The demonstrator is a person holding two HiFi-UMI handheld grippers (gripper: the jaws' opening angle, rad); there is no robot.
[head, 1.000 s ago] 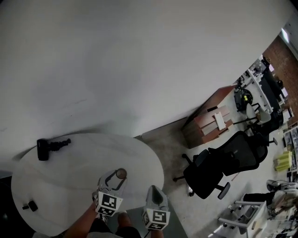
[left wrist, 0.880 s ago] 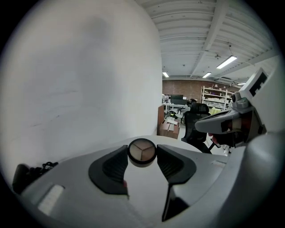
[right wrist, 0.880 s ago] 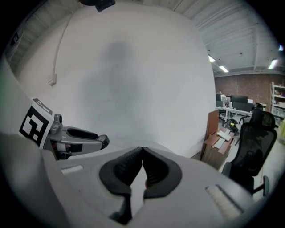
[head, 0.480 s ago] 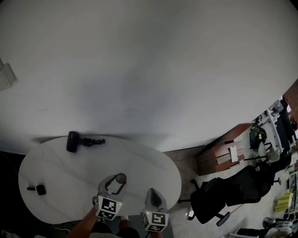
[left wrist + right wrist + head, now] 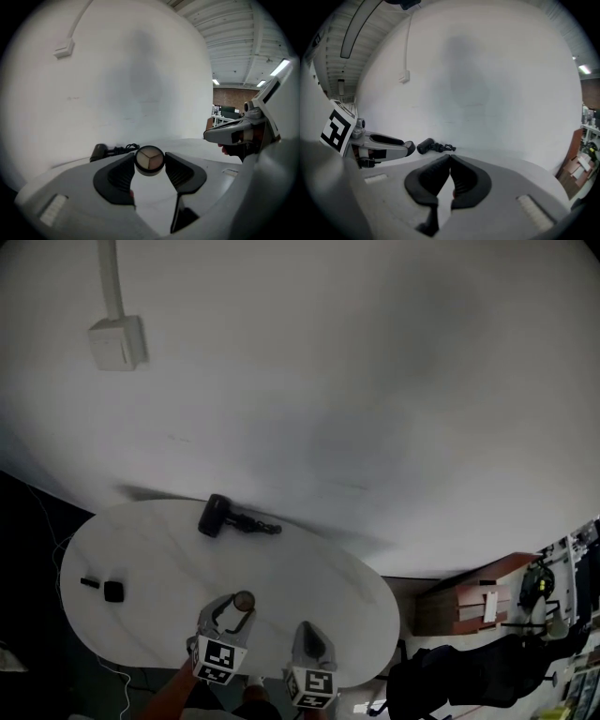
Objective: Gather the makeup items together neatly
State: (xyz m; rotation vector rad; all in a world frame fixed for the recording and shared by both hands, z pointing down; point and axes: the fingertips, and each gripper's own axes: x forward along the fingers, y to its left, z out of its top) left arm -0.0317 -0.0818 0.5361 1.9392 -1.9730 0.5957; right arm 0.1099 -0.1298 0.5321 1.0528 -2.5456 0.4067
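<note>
My left gripper [image 5: 238, 605] pinches a small round makeup compact with three beige shades in a dark rim [image 5: 149, 160] at the very tips of its jaws. The jaws stand about half open, with both pads pressed on the rim. I judge this tip grip keeps the compact level and visible while it is carried over the white oval table [image 5: 319, 589] toward a gathering spot. My right gripper [image 5: 450, 157] hovers just beside it with its jaws closed together and nothing between them, probably in reserve. Beyond both sets of jaws lies a black cylindrical device with a coiled cord [image 5: 217, 516]. Two small black objects [image 5: 112, 592], too small to identify, sit well left of the left jaws.
</note>
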